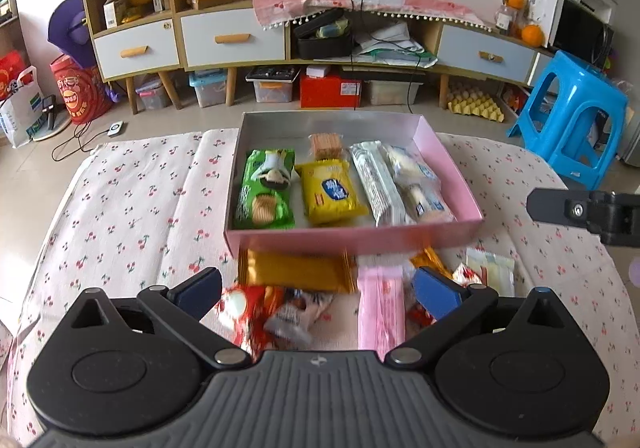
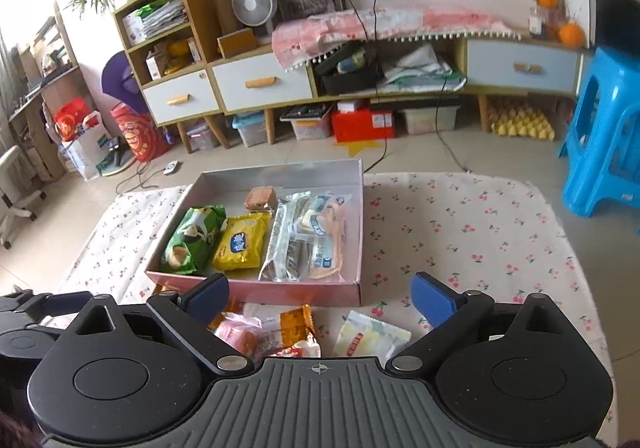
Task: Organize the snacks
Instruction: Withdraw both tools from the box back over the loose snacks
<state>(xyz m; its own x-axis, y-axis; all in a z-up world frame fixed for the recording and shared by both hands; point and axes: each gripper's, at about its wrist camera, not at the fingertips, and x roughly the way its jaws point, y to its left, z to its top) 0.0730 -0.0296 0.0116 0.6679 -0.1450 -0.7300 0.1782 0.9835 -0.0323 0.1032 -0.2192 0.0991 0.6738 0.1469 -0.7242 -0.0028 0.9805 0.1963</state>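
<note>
A pink box (image 1: 352, 238) (image 2: 304, 294) stands on the cherry-print cloth and holds a green biscuit pack (image 1: 264, 191) (image 2: 194, 238), a yellow pack (image 1: 330, 191) (image 2: 242, 242), a cracker stack (image 1: 326, 143) (image 2: 260, 197) and white wrapped bars (image 1: 400, 183) (image 2: 308, 240). Loose snacks lie in front of it: a gold pack (image 1: 296, 272), a pink pack (image 1: 380, 312), red-white sweets (image 1: 248, 308), a pale yellow sachet (image 2: 370, 336). My left gripper (image 1: 318, 288) is open over the loose pile. My right gripper (image 2: 320, 298) is open above the sachet and small packs.
A low cabinet with drawers (image 1: 232, 39) and storage boxes stand on the floor behind the table. A blue plastic stool (image 1: 572, 115) (image 2: 604, 139) stands at the right. The right gripper's side shows in the left wrist view (image 1: 588, 211).
</note>
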